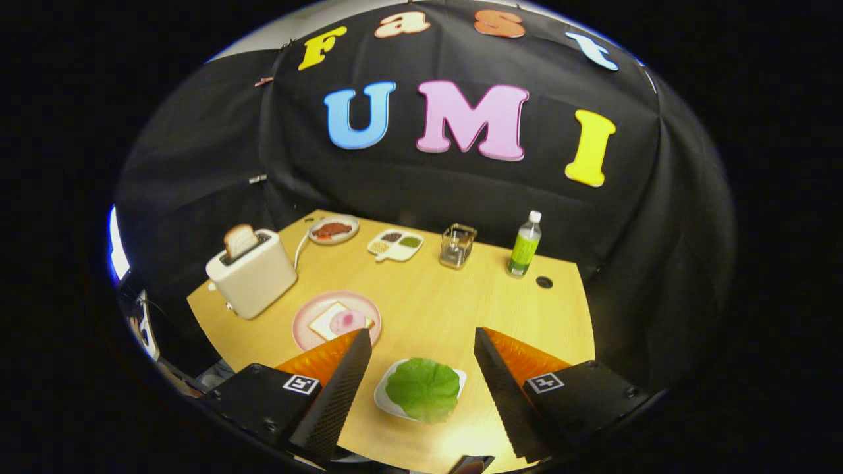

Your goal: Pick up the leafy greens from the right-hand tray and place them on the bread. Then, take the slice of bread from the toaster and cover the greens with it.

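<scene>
A round green leaf (423,388) lies on a small white tray (385,398) on the wooden table, between my two fingers and below them. My gripper (421,337) is open and holds nothing. Just beyond the left finger sits a pink plate (303,317) with a bread slice (327,320) topped by a pink round of meat (347,321). Farther left stands a cream toaster (253,276) with a slice of bread (240,239) sticking up from its slot.
At the back of the table (435,296) stand a plate of dark food (333,230), a divided white dish (395,245), a clear square container (458,245) and a green bottle (525,245). A round cable hole (544,282) is near the bottle.
</scene>
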Action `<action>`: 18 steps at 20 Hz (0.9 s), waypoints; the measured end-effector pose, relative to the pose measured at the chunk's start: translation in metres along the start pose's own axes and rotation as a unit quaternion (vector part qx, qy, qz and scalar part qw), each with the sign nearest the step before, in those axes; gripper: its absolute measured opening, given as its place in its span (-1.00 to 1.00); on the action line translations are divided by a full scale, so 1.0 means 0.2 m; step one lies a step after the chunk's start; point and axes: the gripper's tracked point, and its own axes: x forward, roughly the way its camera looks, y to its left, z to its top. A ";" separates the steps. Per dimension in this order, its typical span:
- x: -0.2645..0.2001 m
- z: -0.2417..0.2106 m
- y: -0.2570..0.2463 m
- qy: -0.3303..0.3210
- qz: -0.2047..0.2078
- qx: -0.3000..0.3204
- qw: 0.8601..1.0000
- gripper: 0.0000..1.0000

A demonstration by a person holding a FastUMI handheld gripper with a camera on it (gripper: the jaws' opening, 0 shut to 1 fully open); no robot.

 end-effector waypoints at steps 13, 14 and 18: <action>0.51 -0.79 -0.04 0.202 0.029 -0.032 0.978 0.86; 0.54 -0.82 -0.04 0.210 0.032 -0.036 0.976 0.81; 0.63 -0.91 -0.01 0.248 0.045 -0.047 0.967 0.62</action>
